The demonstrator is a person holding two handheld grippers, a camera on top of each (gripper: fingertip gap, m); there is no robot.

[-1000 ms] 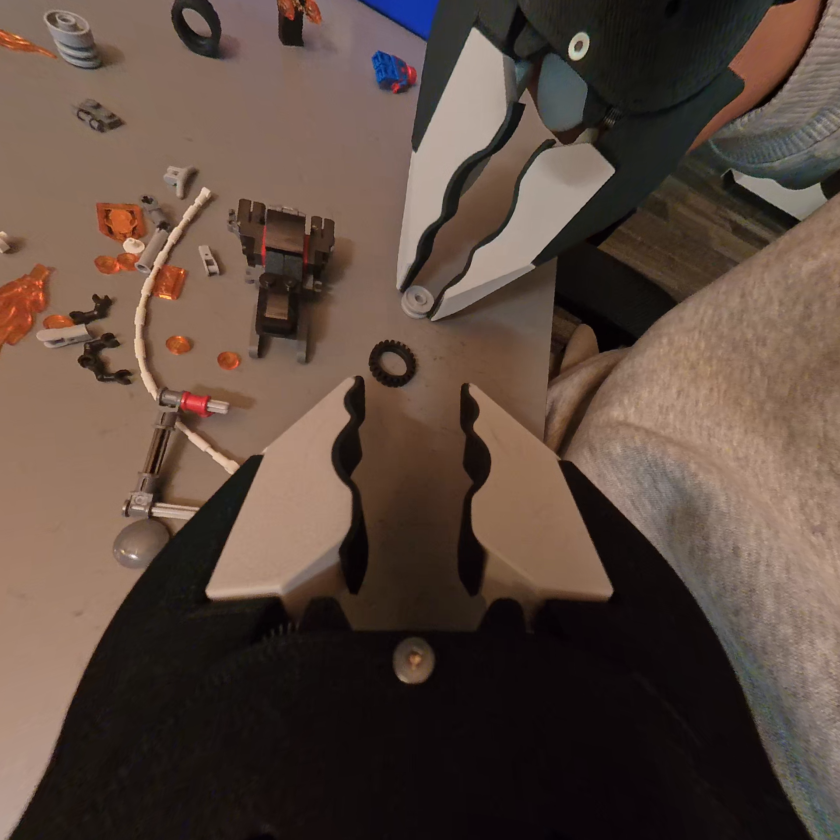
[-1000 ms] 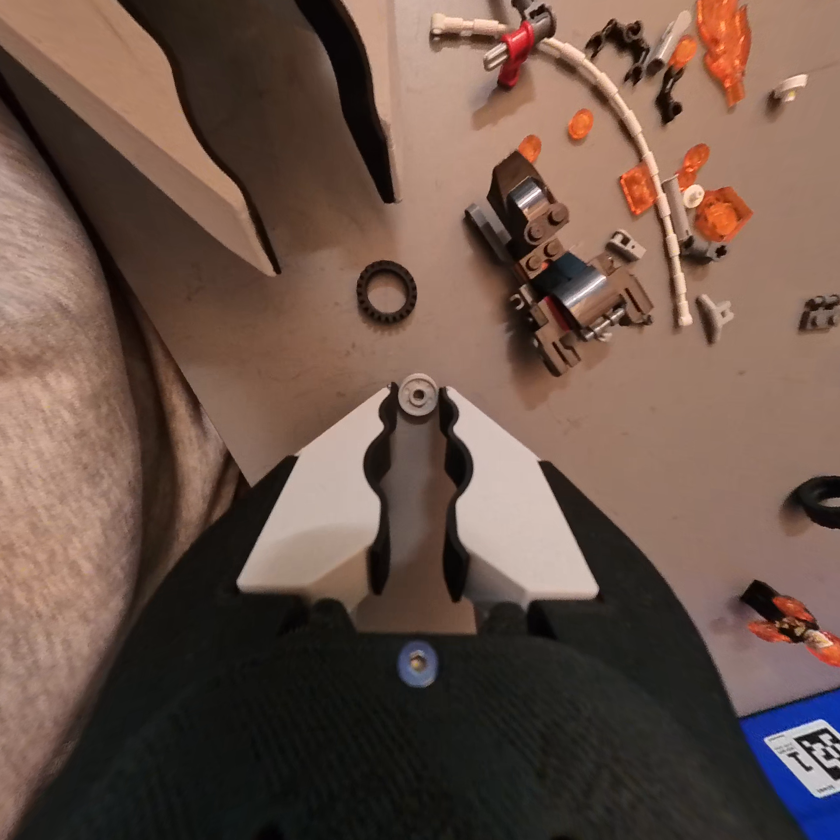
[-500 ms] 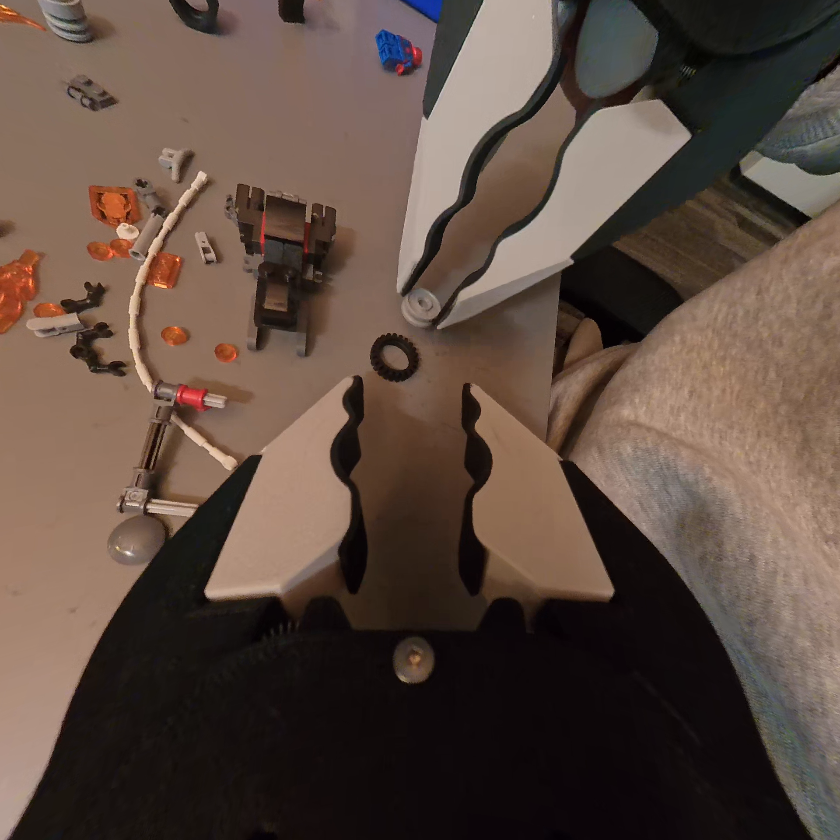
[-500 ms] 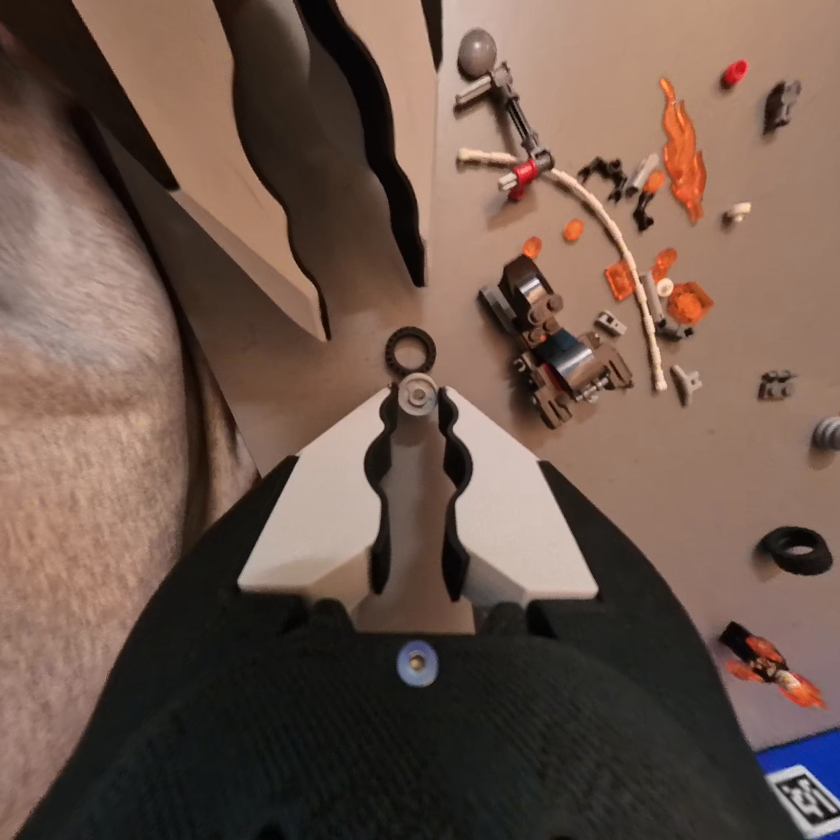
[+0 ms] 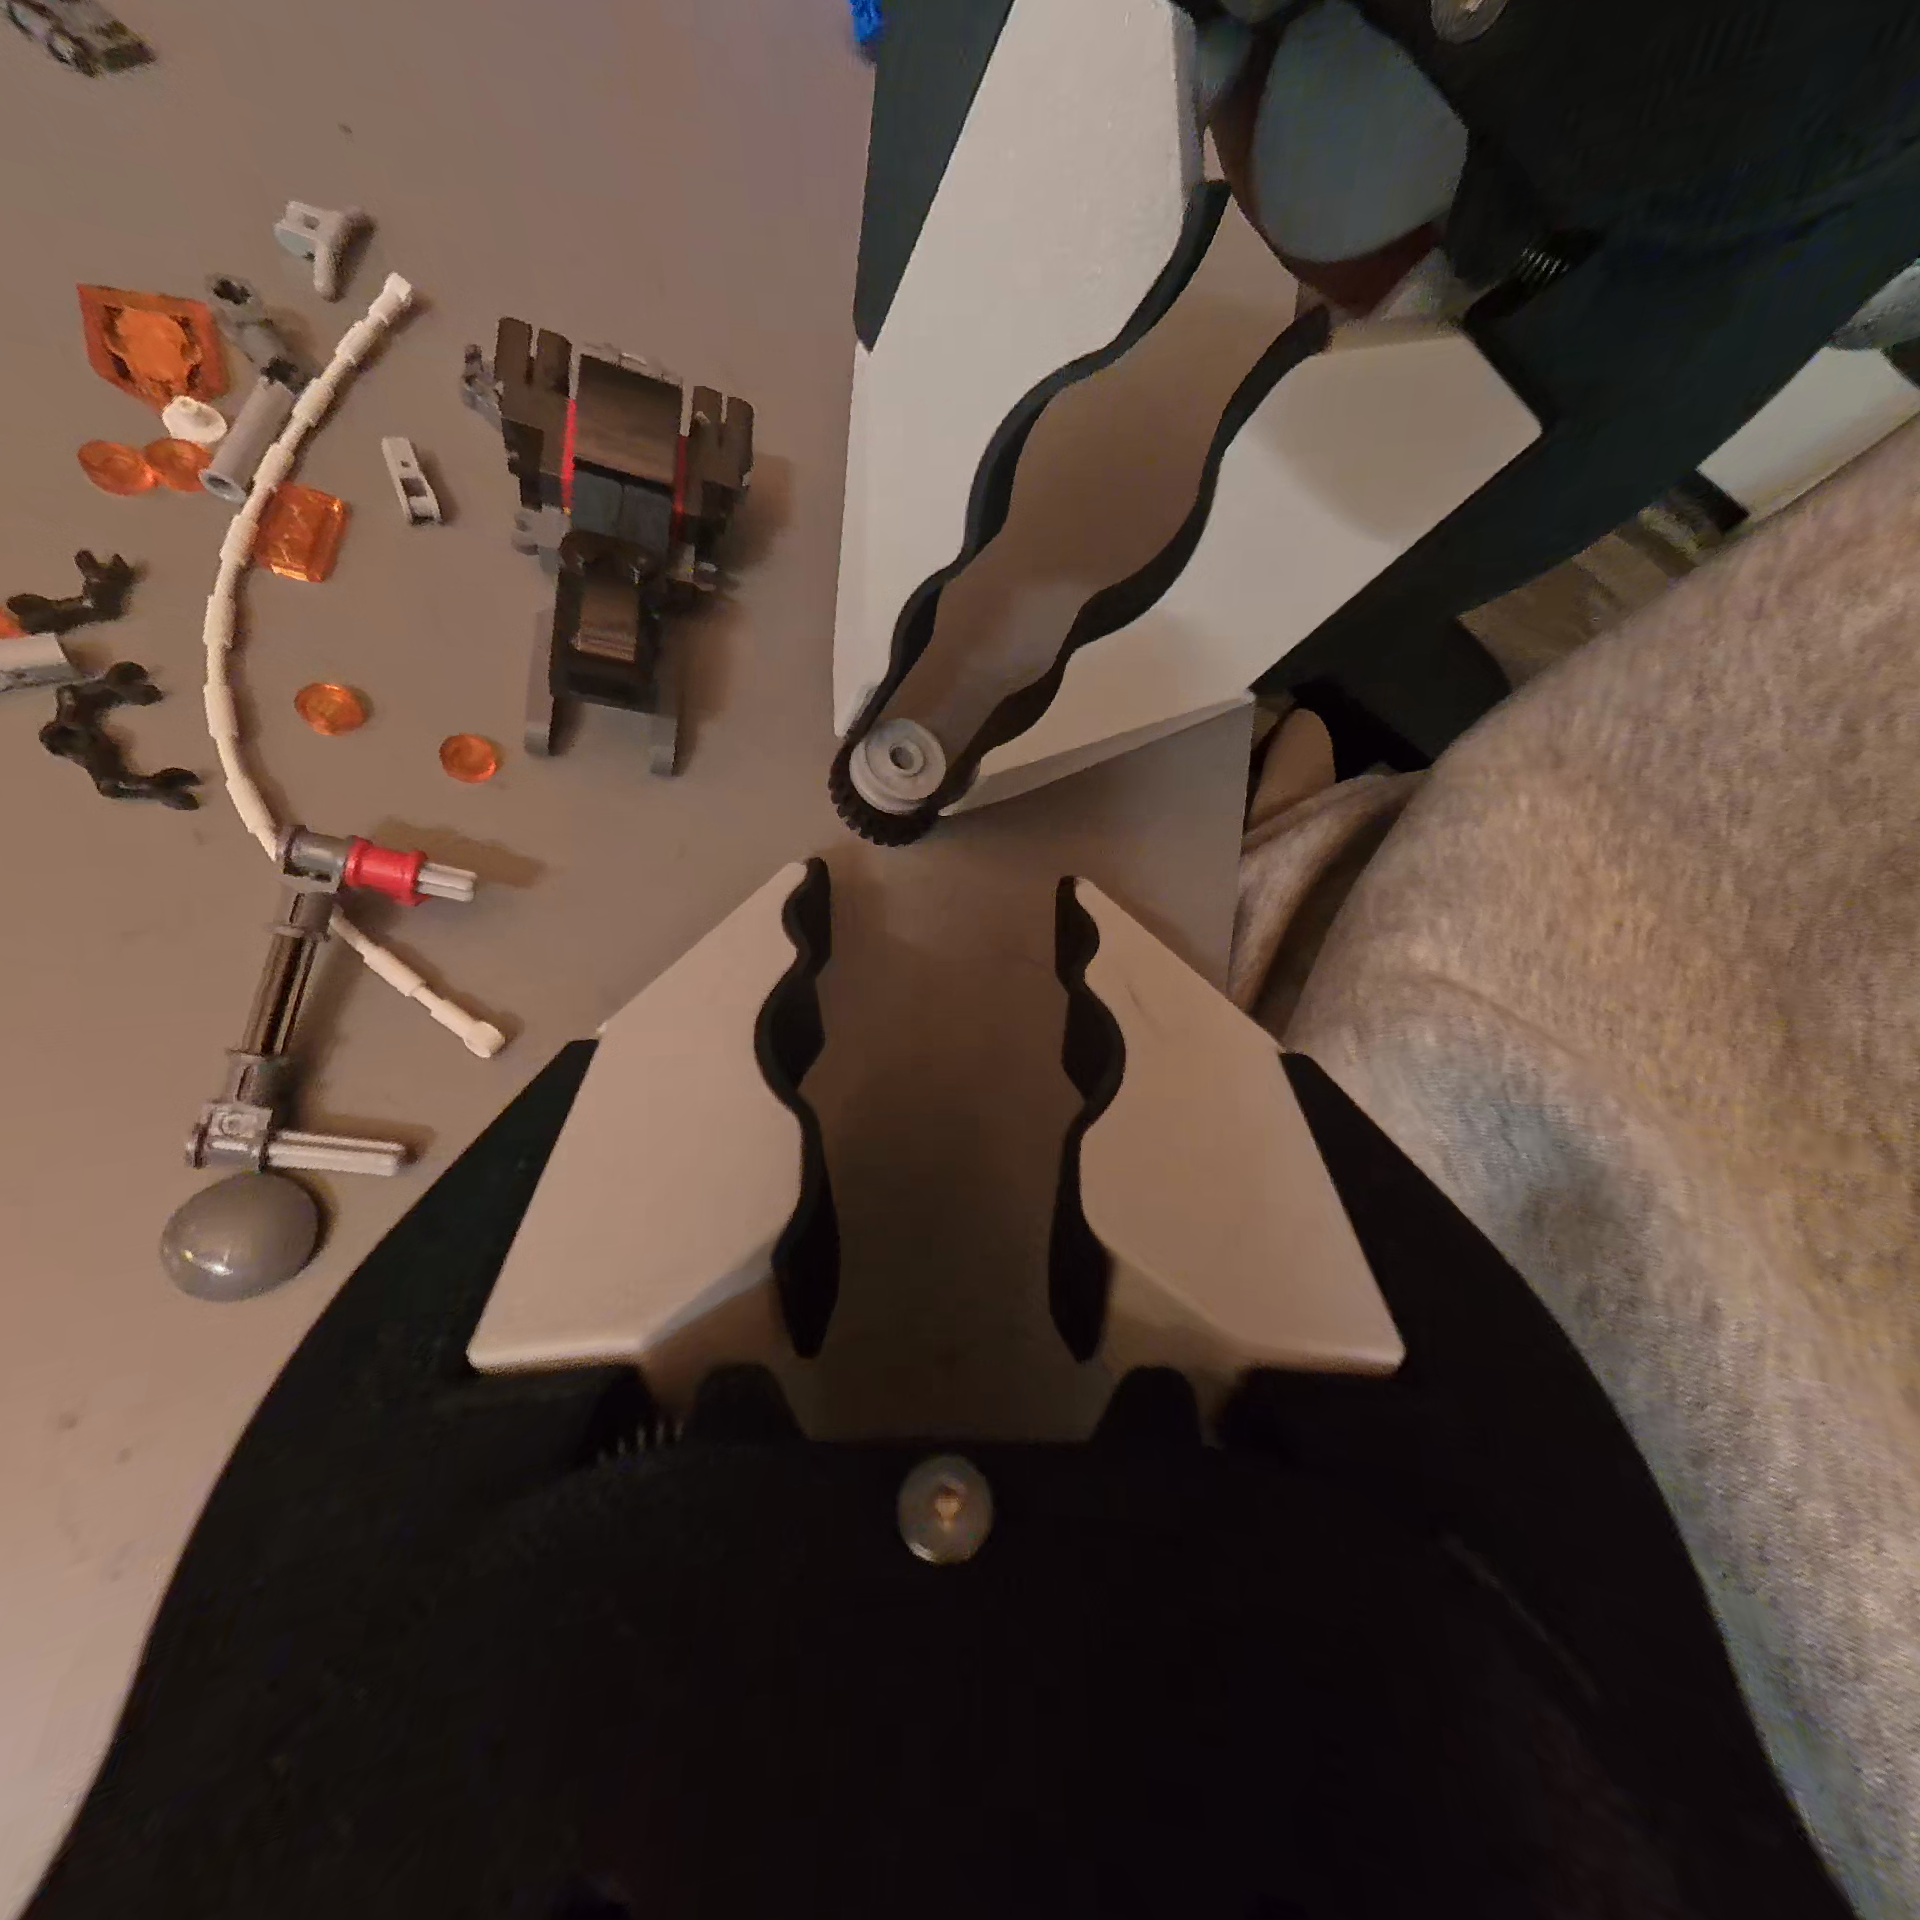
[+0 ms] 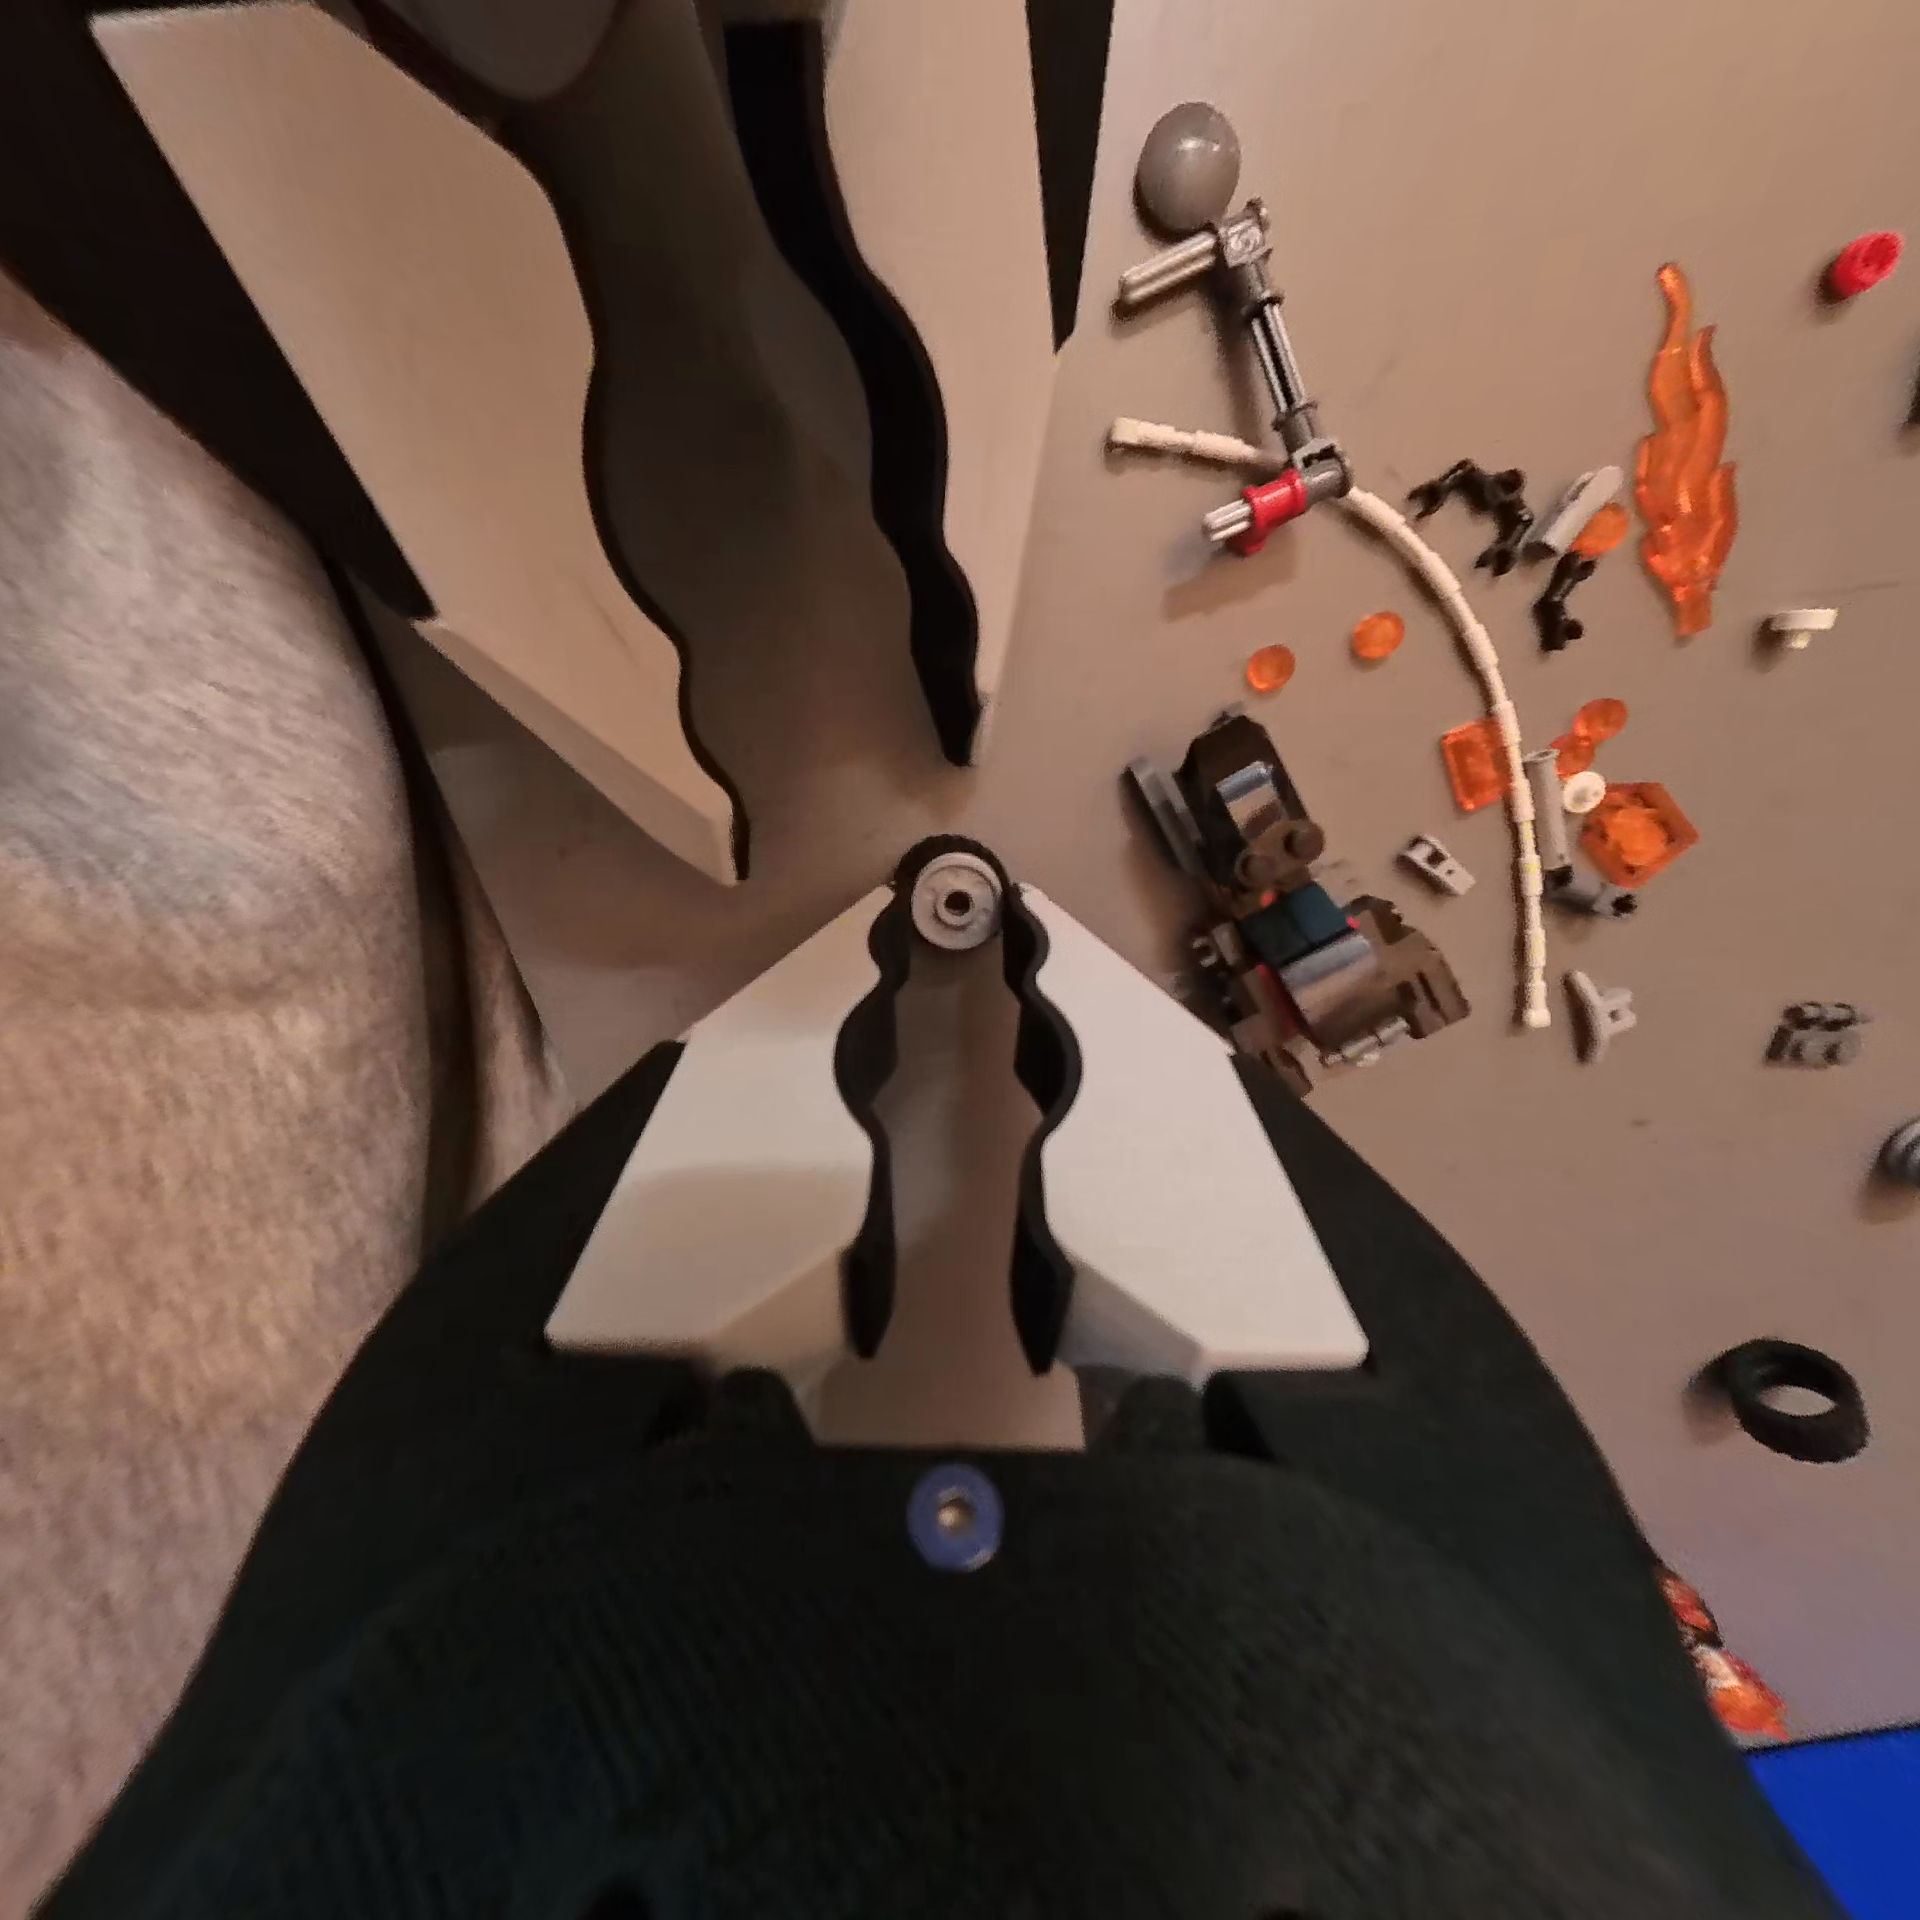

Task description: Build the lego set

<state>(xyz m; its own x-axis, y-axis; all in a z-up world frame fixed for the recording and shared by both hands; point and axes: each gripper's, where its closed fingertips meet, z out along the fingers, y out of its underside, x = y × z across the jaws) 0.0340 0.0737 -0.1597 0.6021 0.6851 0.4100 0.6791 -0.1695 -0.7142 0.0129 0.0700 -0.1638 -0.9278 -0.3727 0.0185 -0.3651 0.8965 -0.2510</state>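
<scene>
Jaws pinched on a small grey wheel hub (image 6: 954,902), the right gripper (image 6: 954,909) holds it directly over a black toothed tyre (image 5: 878,823) lying on the grey table (image 5: 623,156); the left gripper (image 5: 940,894) waits just short of the tyre, jaws apart and empty. Whether hub and tyre are touching is hard to tell, since the hub covers most of the ring. Beyond the tyre stands a part-built dark chassis (image 5: 613,520), the only sizeable assembly made so far. Farther off from the tyre lie loose parts: a white segmented hose (image 5: 244,582), orange translucent pieces (image 5: 301,530), a grey ball-ended rod (image 5: 244,1174) and a larger black tyre (image 6: 1787,1415). Most of the build appears to remain. A person's grey sleeve (image 5: 1610,1039) hides the table edge beside the tyre.
</scene>
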